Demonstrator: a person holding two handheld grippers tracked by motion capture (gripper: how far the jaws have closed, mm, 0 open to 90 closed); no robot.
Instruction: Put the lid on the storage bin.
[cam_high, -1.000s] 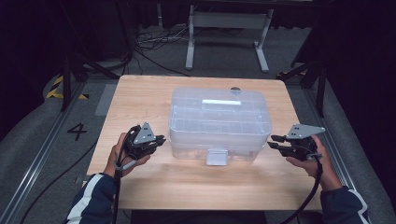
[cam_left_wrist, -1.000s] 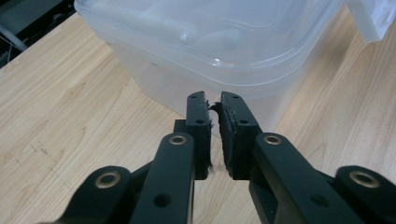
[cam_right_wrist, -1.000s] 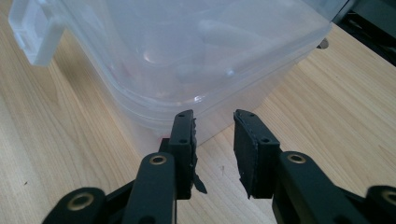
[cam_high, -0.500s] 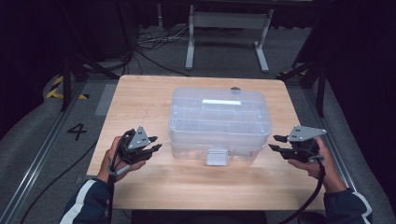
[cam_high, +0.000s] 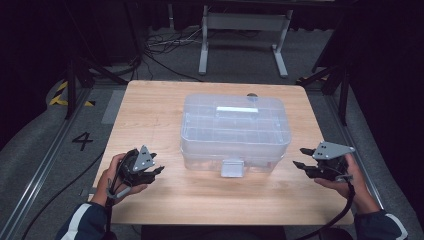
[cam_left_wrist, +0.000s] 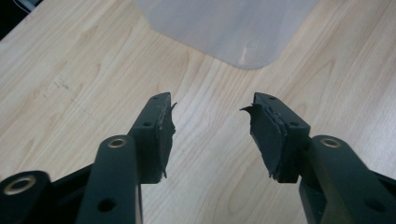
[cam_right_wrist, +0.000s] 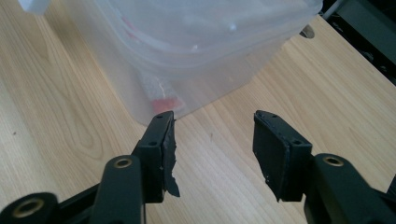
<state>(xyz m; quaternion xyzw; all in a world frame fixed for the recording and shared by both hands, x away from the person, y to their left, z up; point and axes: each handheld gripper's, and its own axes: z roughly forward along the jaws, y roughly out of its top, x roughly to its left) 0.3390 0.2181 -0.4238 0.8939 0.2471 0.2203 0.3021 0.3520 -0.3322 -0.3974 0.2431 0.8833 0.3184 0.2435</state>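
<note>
A clear plastic storage box (cam_high: 235, 127) with its lid on stands in the middle of the wooden table (cam_high: 150, 110); a front latch (cam_high: 232, 168) faces the person. My left gripper (cam_high: 159, 171) rests low at the front left, open and empty, apart from the box. In the left gripper view the box corner (cam_left_wrist: 233, 28) lies ahead of the gripper (cam_left_wrist: 210, 116). My right gripper (cam_high: 298, 159) hovers open just off the box's right front corner. In the right gripper view the box wall (cam_right_wrist: 196, 51) stands close before the gripper (cam_right_wrist: 212, 128), with a red-and-white packet (cam_right_wrist: 159, 93) dimly visible inside.
A small dark round object (cam_high: 251, 94) sits behind the box near the table's far edge. Metal stand legs (cam_high: 240, 45) and cables (cam_high: 160, 45) lie on the floor beyond. Bare wood stretches along the front of the table (cam_high: 225, 200).
The left hand and gripper have drawn back toward the front left edge of the table, away from the box. The right gripper has stayed almost still.
</note>
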